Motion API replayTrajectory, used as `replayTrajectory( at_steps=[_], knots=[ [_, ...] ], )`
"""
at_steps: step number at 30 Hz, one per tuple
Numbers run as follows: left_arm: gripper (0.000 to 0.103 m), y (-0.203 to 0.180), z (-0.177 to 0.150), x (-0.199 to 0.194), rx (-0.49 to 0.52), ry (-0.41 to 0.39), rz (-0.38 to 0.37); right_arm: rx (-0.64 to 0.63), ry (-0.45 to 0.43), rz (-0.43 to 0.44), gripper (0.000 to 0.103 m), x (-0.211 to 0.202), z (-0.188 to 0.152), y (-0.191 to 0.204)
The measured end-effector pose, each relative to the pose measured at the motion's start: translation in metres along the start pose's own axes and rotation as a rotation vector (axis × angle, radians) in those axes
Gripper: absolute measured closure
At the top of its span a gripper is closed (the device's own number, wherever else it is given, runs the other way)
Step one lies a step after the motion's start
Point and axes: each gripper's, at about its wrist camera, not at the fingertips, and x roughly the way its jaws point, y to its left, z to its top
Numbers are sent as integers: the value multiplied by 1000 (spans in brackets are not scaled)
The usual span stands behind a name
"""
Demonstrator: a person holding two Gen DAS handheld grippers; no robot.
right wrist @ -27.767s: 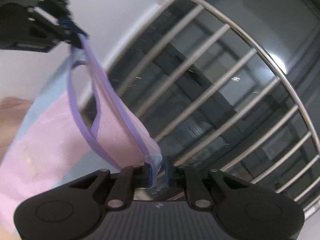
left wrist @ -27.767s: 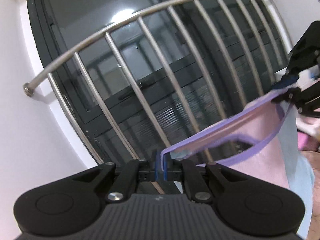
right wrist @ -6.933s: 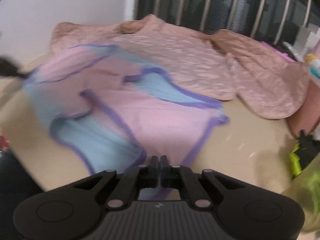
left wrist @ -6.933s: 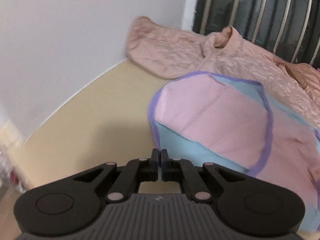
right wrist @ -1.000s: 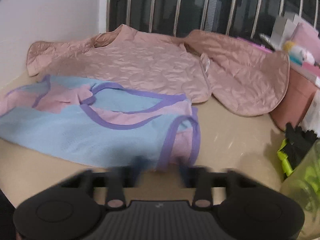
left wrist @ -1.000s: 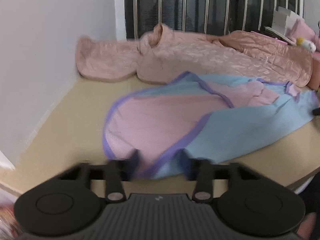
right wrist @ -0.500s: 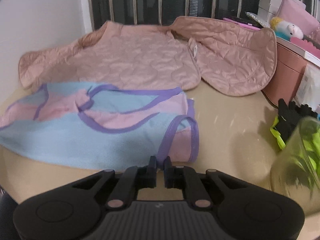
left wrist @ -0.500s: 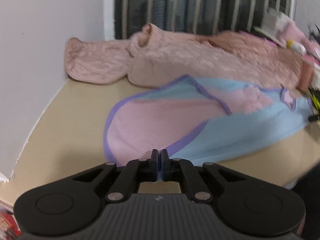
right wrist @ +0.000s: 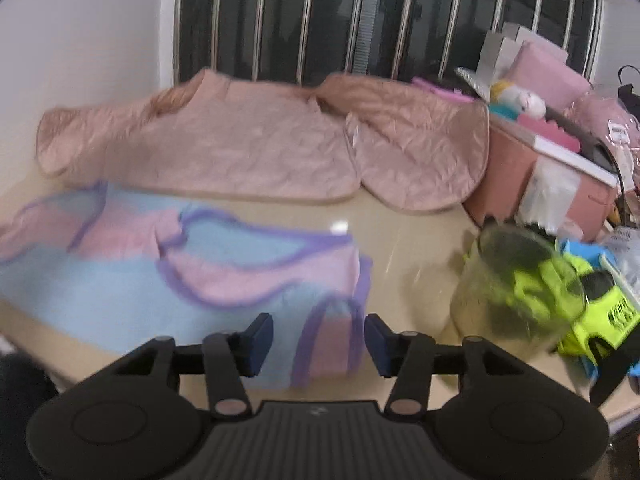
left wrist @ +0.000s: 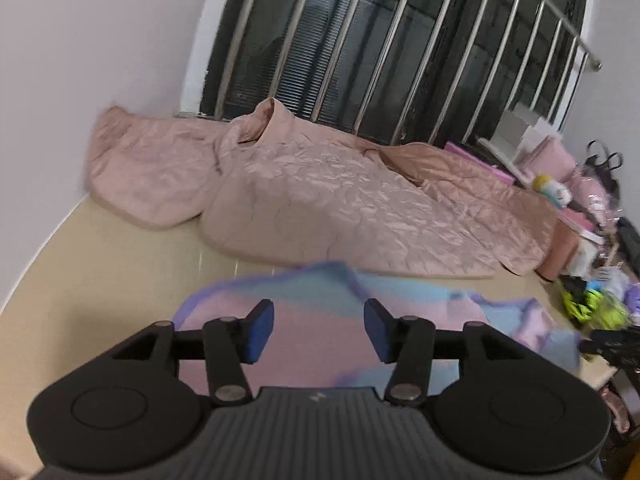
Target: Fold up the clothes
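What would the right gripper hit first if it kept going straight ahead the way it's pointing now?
Most likely the pink and blue top lying on the table: its purple-edged corner sits right between the open fingers of the right gripper. Beyond it lies the pink quilted jacket. Depth is hard to judge.

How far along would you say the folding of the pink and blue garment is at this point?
Done: the pink and blue garment lies on the table, folded over lengthwise. In hand: nothing; the left hand-held gripper and right hand-held gripper are both open. Left: probably another fold, and the quilted pink jacket lies unfolded.
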Motion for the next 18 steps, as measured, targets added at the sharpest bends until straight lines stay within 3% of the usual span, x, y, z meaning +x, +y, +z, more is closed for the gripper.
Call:
replayTrajectory(
  at_steps=[4, 8, 11, 13, 15, 17, 18],
  knots=[
    [52, -25, 33, 82, -2, 134, 28, 13, -25, 143, 55, 25, 27, 19],
    [50, -31, 40, 139, -134, 252, 25, 66, 8, 288, 56, 74, 58, 36],
    [50, -24, 36, 156, -263, 265, 19, 129, 52, 320, 55, 110, 77, 42],
    [52, -23, 35, 163, -292, 260, 19, 161, 102, 327, 55, 133, 84, 47],
    [62, -24, 35, 170, -298, 247, 30, 194, 145, 329, 64, 153, 89, 52],
    [85, -23, 36, 175, -311, 240, 45, 209, 158, 312, 77, 160, 88, 57],
    [91, -21, 34, 174, -328, 236, 30, 196, 150, 293, 88, 161, 88, 61]
  ],
)
